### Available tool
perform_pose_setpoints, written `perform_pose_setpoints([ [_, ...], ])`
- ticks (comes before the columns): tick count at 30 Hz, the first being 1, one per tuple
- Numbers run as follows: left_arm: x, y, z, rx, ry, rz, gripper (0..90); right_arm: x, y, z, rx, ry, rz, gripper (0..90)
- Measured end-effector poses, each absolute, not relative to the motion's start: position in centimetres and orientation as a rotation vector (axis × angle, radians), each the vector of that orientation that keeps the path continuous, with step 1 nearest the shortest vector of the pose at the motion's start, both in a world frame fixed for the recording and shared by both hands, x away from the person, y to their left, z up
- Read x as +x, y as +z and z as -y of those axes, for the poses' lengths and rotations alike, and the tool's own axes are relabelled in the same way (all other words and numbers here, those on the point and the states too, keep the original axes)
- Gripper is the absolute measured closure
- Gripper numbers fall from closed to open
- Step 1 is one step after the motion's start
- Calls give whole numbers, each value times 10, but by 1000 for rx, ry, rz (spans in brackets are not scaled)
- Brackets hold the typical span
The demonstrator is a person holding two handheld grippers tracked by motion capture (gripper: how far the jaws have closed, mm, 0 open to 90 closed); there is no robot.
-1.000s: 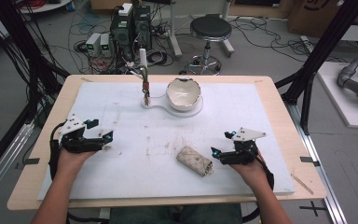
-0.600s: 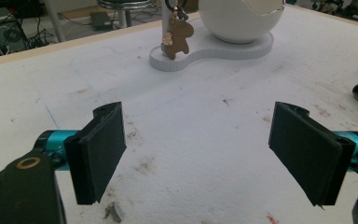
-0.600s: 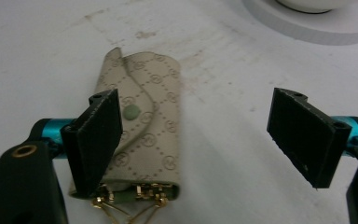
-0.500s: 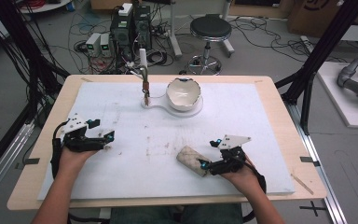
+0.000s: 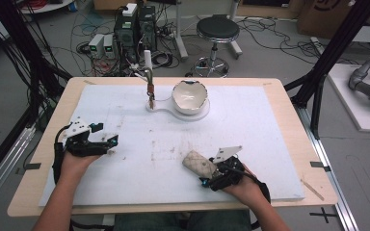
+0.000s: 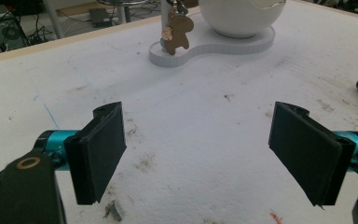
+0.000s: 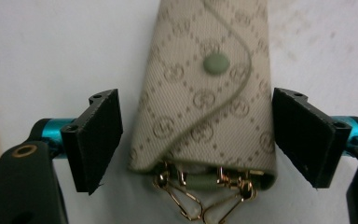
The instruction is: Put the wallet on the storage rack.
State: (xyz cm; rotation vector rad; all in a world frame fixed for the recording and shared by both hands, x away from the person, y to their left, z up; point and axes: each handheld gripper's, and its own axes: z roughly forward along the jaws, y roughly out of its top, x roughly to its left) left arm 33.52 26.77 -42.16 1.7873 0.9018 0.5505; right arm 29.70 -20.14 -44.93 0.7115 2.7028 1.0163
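The right gripper [image 7: 198, 140] is holding its two black fingers [image 7: 98, 137] wide apart, one on each side of a beige patterned key pouch [image 7: 205, 98]. The pouch is lying flat on the white counter [image 7: 51, 46], stretching away between the fingers, with a narrow gap showing on each side. A round green snap button [image 7: 215, 63] is sitting on its flap, beyond the fingertips. At the pouch's open end, nearest the camera, gold clasps [image 7: 200, 196] are spilling out between the fingers.

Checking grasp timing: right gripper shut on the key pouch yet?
Open. The right gripper straddles the key pouch, gaps on both sides.
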Motion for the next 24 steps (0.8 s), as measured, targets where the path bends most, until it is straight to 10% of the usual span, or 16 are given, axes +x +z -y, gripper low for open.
perform_pose_setpoints([
  [24,336,-422,-265,1796,549,-895,186,301,-429,210,683,1127,-2582,360],
])
